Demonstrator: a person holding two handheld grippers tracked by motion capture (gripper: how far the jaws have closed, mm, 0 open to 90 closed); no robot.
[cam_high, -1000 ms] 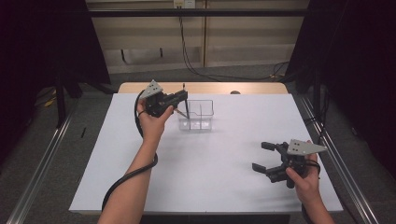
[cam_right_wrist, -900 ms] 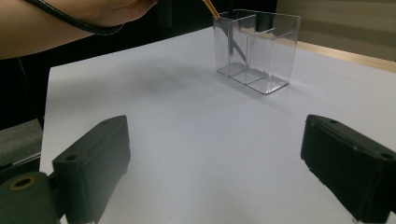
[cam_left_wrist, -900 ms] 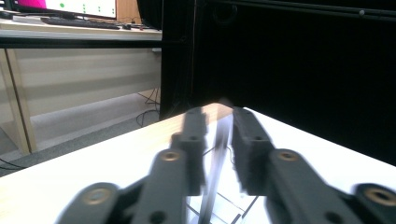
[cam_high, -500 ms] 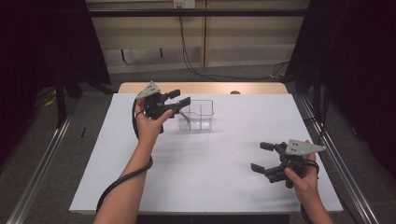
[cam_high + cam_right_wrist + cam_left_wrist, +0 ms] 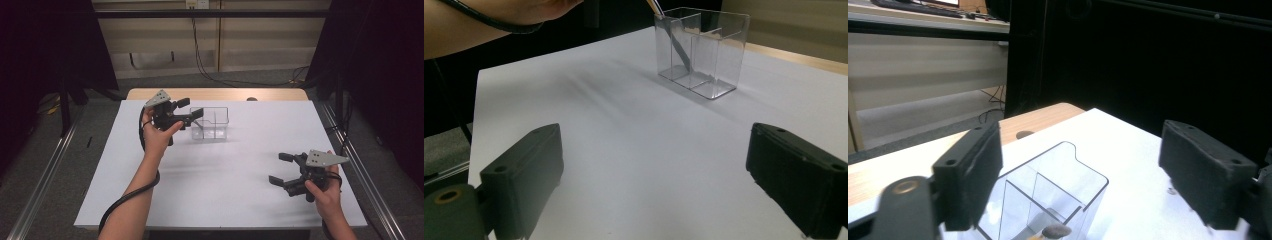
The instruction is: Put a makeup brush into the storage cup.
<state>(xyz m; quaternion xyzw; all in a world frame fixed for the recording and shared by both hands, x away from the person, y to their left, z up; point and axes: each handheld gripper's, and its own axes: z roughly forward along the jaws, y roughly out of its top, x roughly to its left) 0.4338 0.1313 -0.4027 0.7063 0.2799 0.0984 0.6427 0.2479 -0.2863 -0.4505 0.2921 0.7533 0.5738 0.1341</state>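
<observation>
Overhead, white table point(image 5: 215, 185) seen against dark curtains; clear divided box point(image 5: 209, 123) placed near far edge. Left claw point(image 5: 189, 110) just spread wide beside box, nothing gripped; right claw point(image 5: 282, 169) released.

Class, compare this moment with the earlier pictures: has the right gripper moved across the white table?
No. The right gripper sits at the same spot near the white table's right edge, jaws open.

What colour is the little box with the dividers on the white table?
The clear plastic divided box has no colour; it is see-through. The right gripper view shows it best.
</observation>
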